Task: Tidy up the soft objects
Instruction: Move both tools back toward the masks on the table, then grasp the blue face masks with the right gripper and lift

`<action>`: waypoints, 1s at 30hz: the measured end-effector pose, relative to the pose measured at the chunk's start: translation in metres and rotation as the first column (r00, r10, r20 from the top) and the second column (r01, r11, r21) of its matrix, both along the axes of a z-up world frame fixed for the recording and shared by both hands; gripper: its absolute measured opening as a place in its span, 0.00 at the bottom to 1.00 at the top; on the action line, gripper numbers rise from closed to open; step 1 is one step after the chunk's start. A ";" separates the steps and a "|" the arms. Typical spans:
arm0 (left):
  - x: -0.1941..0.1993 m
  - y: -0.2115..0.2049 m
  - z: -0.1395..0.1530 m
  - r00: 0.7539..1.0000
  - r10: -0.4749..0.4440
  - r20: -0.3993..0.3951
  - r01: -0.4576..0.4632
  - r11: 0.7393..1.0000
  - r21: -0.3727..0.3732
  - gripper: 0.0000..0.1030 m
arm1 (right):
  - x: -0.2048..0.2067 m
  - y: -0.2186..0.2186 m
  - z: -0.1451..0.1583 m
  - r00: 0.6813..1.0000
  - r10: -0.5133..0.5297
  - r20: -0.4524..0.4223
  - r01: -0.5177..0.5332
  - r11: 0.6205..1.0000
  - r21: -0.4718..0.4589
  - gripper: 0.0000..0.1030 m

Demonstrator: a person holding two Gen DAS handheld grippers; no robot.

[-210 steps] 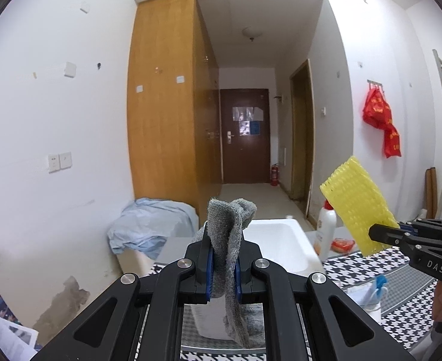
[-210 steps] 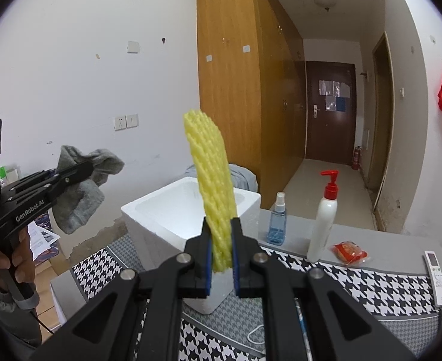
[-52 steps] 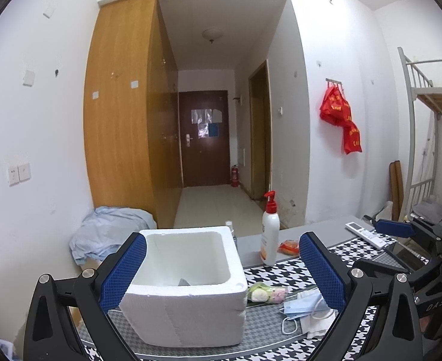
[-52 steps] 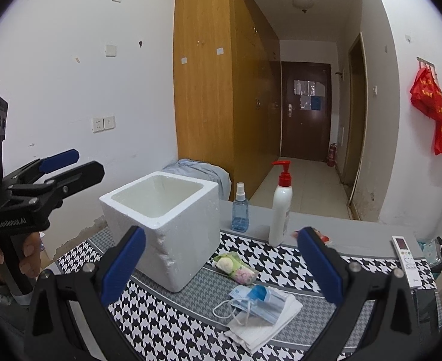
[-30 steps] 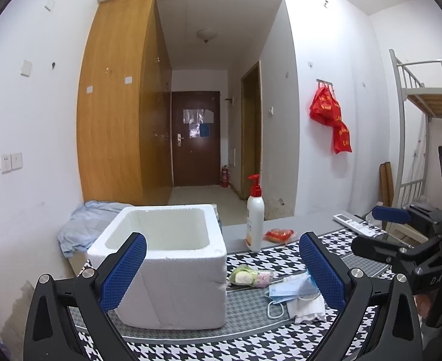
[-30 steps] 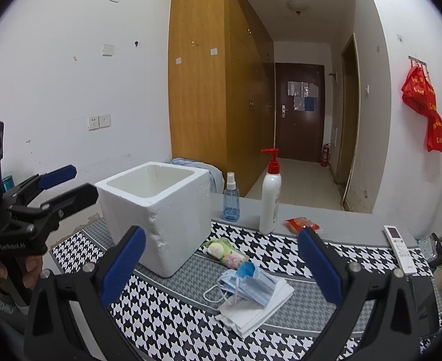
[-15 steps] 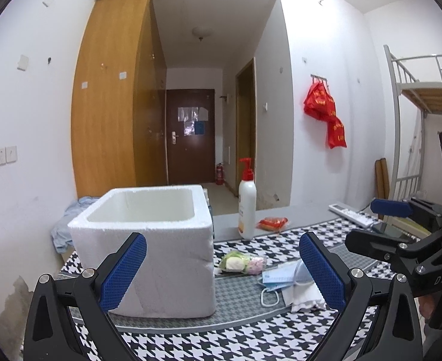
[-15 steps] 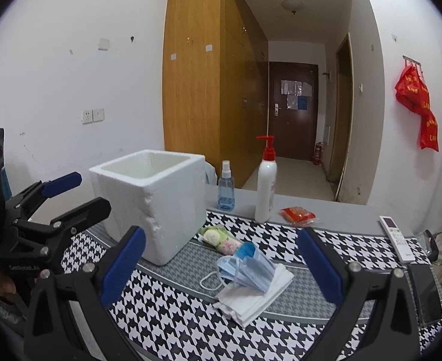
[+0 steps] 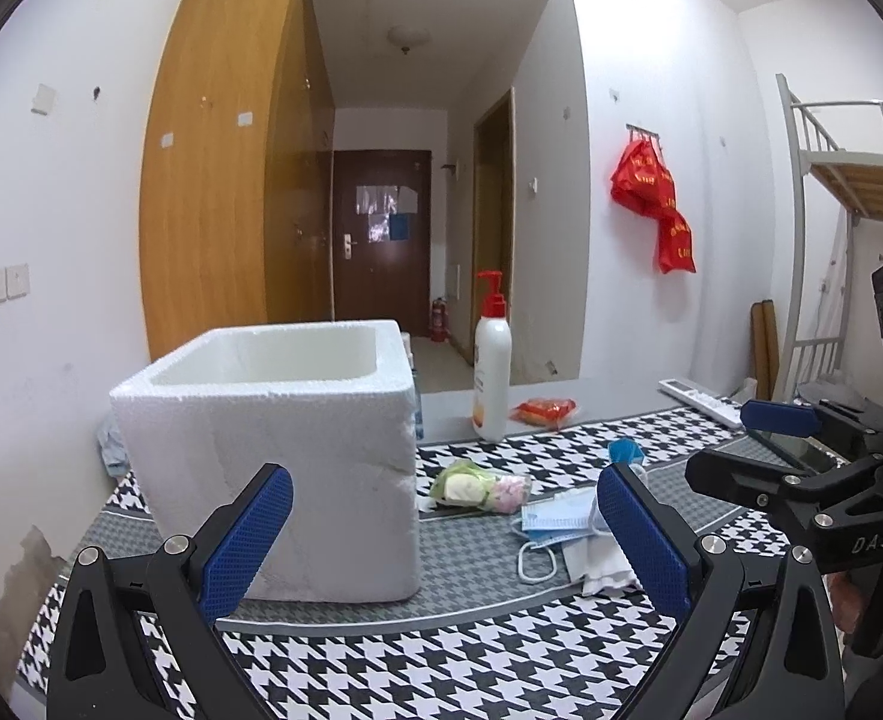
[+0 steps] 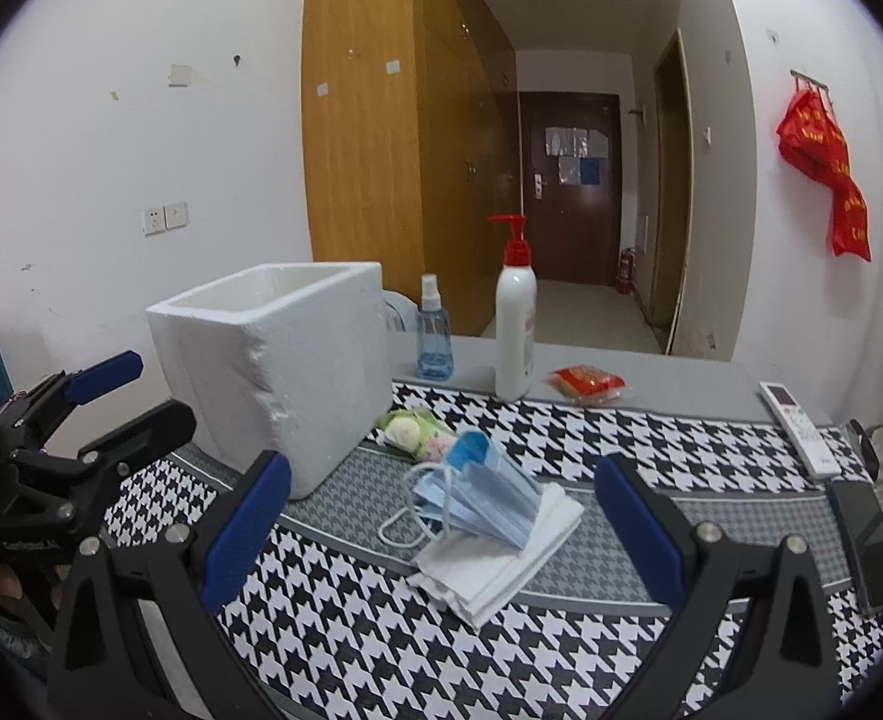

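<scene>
Both tools hang empty over the houndstooth cloth (image 10: 651,438), the left gripper (image 9: 444,531) and right gripper (image 10: 441,516) each spread wide. The face masks (image 10: 483,495) lie on the folded white cloth (image 10: 501,564), beside the foam box (image 10: 279,360). It looks like a fresh pickup: the right gripper likely needs to drop and pinch the masks, then carry them to the box.

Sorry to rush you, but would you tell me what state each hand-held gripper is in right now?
Left hand-held gripper: open, holding nothing.
Right hand-held gripper: open, holding nothing.
</scene>
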State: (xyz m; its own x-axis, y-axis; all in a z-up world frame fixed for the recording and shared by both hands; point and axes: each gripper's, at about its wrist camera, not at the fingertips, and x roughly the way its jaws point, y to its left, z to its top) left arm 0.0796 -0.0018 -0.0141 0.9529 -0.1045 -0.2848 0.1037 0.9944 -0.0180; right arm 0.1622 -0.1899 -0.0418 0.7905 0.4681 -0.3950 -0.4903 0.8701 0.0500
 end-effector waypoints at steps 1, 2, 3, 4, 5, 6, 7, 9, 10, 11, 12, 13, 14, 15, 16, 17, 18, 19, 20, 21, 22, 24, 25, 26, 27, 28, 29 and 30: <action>0.001 0.000 -0.001 1.000 -0.002 -0.004 0.002 1.000 -0.005 0.99 | 0.001 -0.001 -0.001 1.000 -0.004 -0.004 0.004 1.000 0.000 0.99; 0.002 -0.001 -0.002 1.000 -0.006 -0.009 0.006 1.000 -0.006 0.99 | 0.003 -0.001 -0.002 1.000 -0.005 -0.008 0.005 1.000 -0.002 0.99; 0.002 -0.002 -0.004 1.000 -0.013 -0.013 0.013 1.000 -0.003 0.99 | 0.004 -0.002 -0.003 1.000 -0.007 -0.013 0.007 1.000 -0.003 0.99; 0.003 -0.003 -0.005 1.000 -0.013 -0.017 0.013 1.000 -0.001 0.99 | 0.008 -0.002 -0.006 1.000 -0.011 -0.026 0.011 1.000 -0.005 0.99; 0.005 -0.004 -0.007 1.000 -0.014 -0.022 0.014 1.000 0.001 0.99 | 0.011 -0.002 -0.008 0.999 -0.008 -0.039 0.008 1.000 -0.008 0.99; 0.006 -0.005 -0.008 1.000 -0.016 -0.026 0.016 1.000 0.001 0.99 | 0.013 -0.002 -0.009 0.999 -0.007 -0.045 0.007 1.000 -0.008 0.99; 0.008 -0.006 -0.010 0.999 -0.021 -0.037 0.021 1.000 -0.001 0.99 | 0.015 -0.001 -0.011 0.998 -0.008 -0.055 0.008 1.000 -0.010 0.99; 0.013 -0.010 -0.013 0.998 -0.029 -0.059 0.029 1.000 0.000 0.99 | 0.018 0.000 -0.015 0.998 -0.009 -0.070 0.007 1.000 -0.024 0.99; 0.016 -0.012 -0.015 0.997 -0.038 -0.072 0.038 0.999 0.002 0.99 | 0.020 -0.001 -0.017 0.997 -0.012 -0.077 0.010 1.000 -0.026 0.99; 0.018 -0.013 -0.016 0.996 -0.043 -0.080 0.044 0.999 0.002 0.99 | 0.022 -0.002 -0.020 0.996 -0.015 -0.089 0.013 1.000 -0.025 0.99; 0.019 -0.014 -0.017 0.996 -0.044 -0.083 0.045 0.999 0.001 0.99 | 0.024 -0.003 -0.022 0.995 -0.018 -0.098 0.016 1.000 -0.024 0.99; 0.021 -0.016 -0.019 0.995 -0.047 -0.090 0.048 0.999 0.001 0.99 | 0.027 -0.004 -0.024 0.994 -0.025 -0.107 0.022 0.999 -0.024 0.99; 0.022 -0.017 -0.021 0.994 -0.052 -0.100 0.053 0.999 0.002 0.99 | 0.031 -0.006 -0.027 0.992 -0.034 -0.124 0.031 0.999 -0.024 0.99; 0.023 -0.017 -0.022 0.993 -0.053 -0.107 0.054 0.999 0.003 0.99 | 0.033 -0.007 -0.028 0.990 -0.039 -0.133 0.036 0.999 -0.025 0.98; 0.025 -0.018 -0.024 0.992 -0.054 -0.113 0.054 0.999 0.003 0.99 | 0.036 -0.008 -0.030 0.989 -0.045 -0.141 0.042 0.999 -0.024 0.95; 0.027 -0.019 -0.026 0.991 -0.055 -0.124 0.055 0.998 0.002 0.99 | 0.039 -0.009 -0.031 0.988 -0.047 -0.149 0.044 0.999 -0.022 0.94; 0.028 -0.020 -0.028 0.989 -0.057 -0.134 0.057 0.998 0.001 0.99 | 0.042 -0.009 -0.033 0.985 -0.049 -0.163 0.046 0.999 -0.020 0.91; 0.030 -0.021 -0.031 0.987 -0.063 -0.147 0.063 0.998 -0.002 0.99 | 0.044 -0.009 -0.034 0.983 -0.050 -0.178 0.048 0.999 -0.015 0.91; 0.032 -0.023 -0.033 0.985 -0.066 -0.157 0.066 0.998 -0.001 0.99 | 0.048 -0.010 -0.036 0.978 -0.043 -0.202 0.043 0.999 -0.001 0.90; 0.034 -0.024 -0.036 0.983 -0.069 -0.169 0.070 0.998 0.001 0.99 | 0.050 -0.011 -0.037 0.976 -0.036 -0.213 0.038 0.999 0.008 0.84; 0.037 -0.025 -0.038 0.981 -0.072 -0.180 0.074 0.997 0.002 0.99 | 0.054 -0.010 -0.039 0.973 -0.026 -0.229 0.030 0.999 0.012 0.74; 0.040 -0.026 -0.041 0.979 -0.070 -0.191 0.071 0.997 -0.002 0.99 | 0.059 -0.009 -0.041 0.969 -0.034 -0.246 0.035 0.999 0.003 0.66; 0.042 -0.025 -0.042 0.977 -0.072 -0.199 0.072 0.997 -0.007 0.99 | 0.062 -0.007 -0.043 0.967 -0.034 -0.252 0.033 0.999 -0.007 0.66; 0.043 -0.025 -0.042 0.977 -0.073 -0.201 0.072 0.997 -0.010 0.99 | 0.063 -0.005 -0.044 0.967 -0.034 -0.253 0.031 0.999 -0.018 0.66; 0.044 -0.024 -0.043 0.976 -0.071 -0.205 0.071 0.997 -0.012 0.99 | 0.065 -0.004 -0.044 0.966 -0.035 -0.255 0.031 0.999 -0.021 0.66; 0.045 -0.024 -0.043 0.975 -0.071 -0.209 0.070 0.997 -0.011 0.99 | 0.066 -0.003 -0.044 0.965 -0.035 -0.259 0.030 0.999 -0.022 0.66; 0.046 -0.025 -0.044 0.975 -0.072 -0.211 0.072 0.997 -0.010 0.99 | 0.068 -0.002 -0.044 0.965 -0.034 -0.259 0.028 0.999 -0.027 0.66; 0.048 -0.026 -0.044 0.974 -0.075 -0.214 0.074 0.997 -0.009 0.99 | 0.069 -0.001 -0.043 0.966 -0.037 -0.256 0.029 0.999 -0.032 0.66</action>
